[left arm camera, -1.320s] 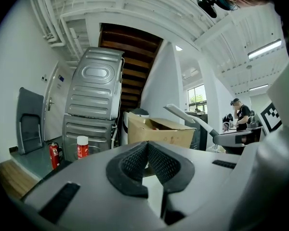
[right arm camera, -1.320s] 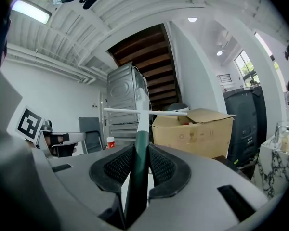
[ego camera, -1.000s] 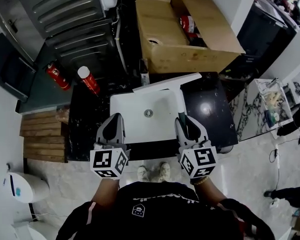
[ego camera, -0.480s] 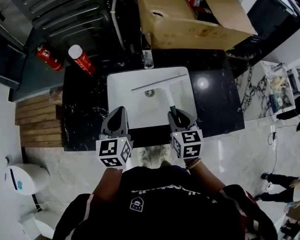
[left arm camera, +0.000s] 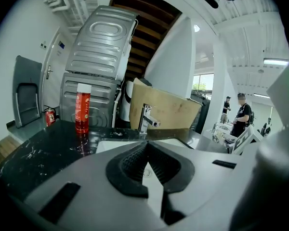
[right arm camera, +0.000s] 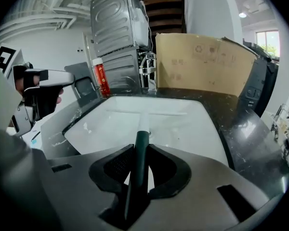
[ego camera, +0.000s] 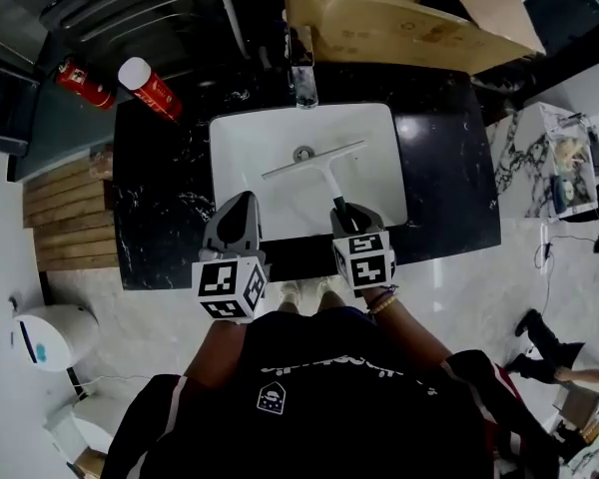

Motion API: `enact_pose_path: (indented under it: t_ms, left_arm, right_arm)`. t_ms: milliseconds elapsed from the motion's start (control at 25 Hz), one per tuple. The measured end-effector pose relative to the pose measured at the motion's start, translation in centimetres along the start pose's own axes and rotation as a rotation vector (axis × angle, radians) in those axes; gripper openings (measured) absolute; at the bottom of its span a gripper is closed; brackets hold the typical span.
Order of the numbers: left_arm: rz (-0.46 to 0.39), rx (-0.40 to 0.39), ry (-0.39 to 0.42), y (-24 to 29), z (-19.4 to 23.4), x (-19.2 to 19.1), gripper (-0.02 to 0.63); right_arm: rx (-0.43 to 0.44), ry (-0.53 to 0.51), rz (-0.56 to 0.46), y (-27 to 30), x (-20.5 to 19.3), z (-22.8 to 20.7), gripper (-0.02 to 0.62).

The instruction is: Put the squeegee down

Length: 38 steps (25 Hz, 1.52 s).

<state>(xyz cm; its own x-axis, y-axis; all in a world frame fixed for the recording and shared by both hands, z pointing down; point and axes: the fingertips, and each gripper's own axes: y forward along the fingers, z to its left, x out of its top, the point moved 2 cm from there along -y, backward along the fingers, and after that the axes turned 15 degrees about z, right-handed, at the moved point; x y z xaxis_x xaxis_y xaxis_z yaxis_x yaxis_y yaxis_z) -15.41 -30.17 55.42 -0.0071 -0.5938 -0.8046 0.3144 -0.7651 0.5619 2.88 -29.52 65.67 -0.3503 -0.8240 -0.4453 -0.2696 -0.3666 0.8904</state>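
Black marble-look countertop (ego camera: pixel 160 198) fills the middle of the head view, with a grey ribbed metal appliance (left arm camera: pixel 103 47) and a brown cardboard box (ego camera: pixel 379 18) standing along its far side. A white rectangular sink basin (ego camera: pixel 250 158) is set into the counter, and a chrome tap (ego camera: pixel 301 73) stands at its far edge. Left gripper (ego camera: pixel 244 202) hovers over the basin's near left corner with its pads pressed together at the tips and nothing between them. Right gripper (ego camera: pixel 342 209) is over the near right part of the basin, jaws pinching the dark green handle of a white T-shaped squeegee (ego camera: pixel 314 163). The squeegee's blade lies crosswise low in the basin, just near of the drain, its handle running back to the right gripper; cannot tell whether the blade touches the basin floor. A red cylindrical canister with a white cap (ego camera: pixel 150 88) stands on the counter's far left.
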Motion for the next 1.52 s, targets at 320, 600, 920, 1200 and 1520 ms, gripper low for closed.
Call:
enact_pose_path:
  t_ms: [320, 600, 920, 1200, 1520]
  left_arm:
    - [-0.013, 0.001, 0.002, -0.1, 0.0, 0.8, 0.012]
    - [-0.066, 0.018, 0.021, -2.1, 0.0, 2.7, 0.014]
    - [-0.213, 0.027, 0.067, -6.1, -0.4, 8.7, 0.014]
    - [-0.393, 0.003, 0.156, -10.3, -1.6, 16.7, 0.012]
    - [-0.391, -0.04, 0.149, -10.9, -2.5, 17.2, 0.012]
  right_arm:
    - [-0.01, -0.012, -0.018, -0.4, 0.6, -0.5, 0.14]
    - [-0.019, -0.028, -0.085, -2.3, 2.0, -1.2, 0.143]
    - [-0.014, -0.064, -0.449, -12.7, 9.4, -1.2, 0.121]
    - [-0.017, -0.141, -0.858, -27.1, 15.9, -0.9, 0.051]
    - [-0.029, -0.103, -0.862, -29.2, 15.2, -1.1, 0.038]
